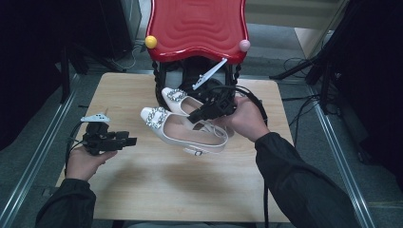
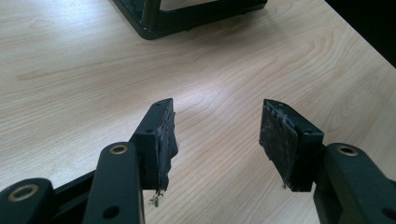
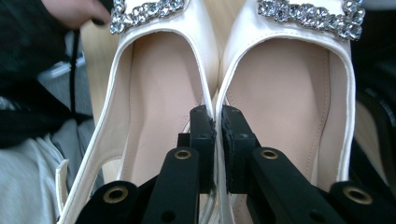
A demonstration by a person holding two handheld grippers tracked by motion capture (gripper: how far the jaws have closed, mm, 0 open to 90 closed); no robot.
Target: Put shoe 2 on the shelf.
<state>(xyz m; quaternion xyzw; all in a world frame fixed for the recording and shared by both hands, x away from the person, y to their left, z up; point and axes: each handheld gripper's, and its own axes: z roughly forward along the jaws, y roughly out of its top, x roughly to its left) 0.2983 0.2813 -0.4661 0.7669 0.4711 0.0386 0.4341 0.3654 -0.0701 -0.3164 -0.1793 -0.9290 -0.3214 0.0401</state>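
The right gripper has its jaws clenched on the pair of white shoes, pinching the two inner side walls together where the shoes meet. In the right gripper view one jaw reaches down inside each shoe, the two white edges pressed flat between the pads, and the pale pink insoles stretch away from the jaws toward the rhinestone buckles at the toes. In the high view the right gripper holds both shoes side by side, toes pointing toward the far left, in front of the black stand that carries a red seat. Whether the soles touch the tabletop cannot be told from here (a soft shadow lies on the wood under the near shoe). A slingback strap hangs at the near shoe's heel.

The left gripper sits well apart from the shoes, over the left part of the tabletop, its jaws pointing right. In the left gripper view the left gripper has its jaws released and wide, with bare wood between the worn pads and a corner of the stand base farther off.
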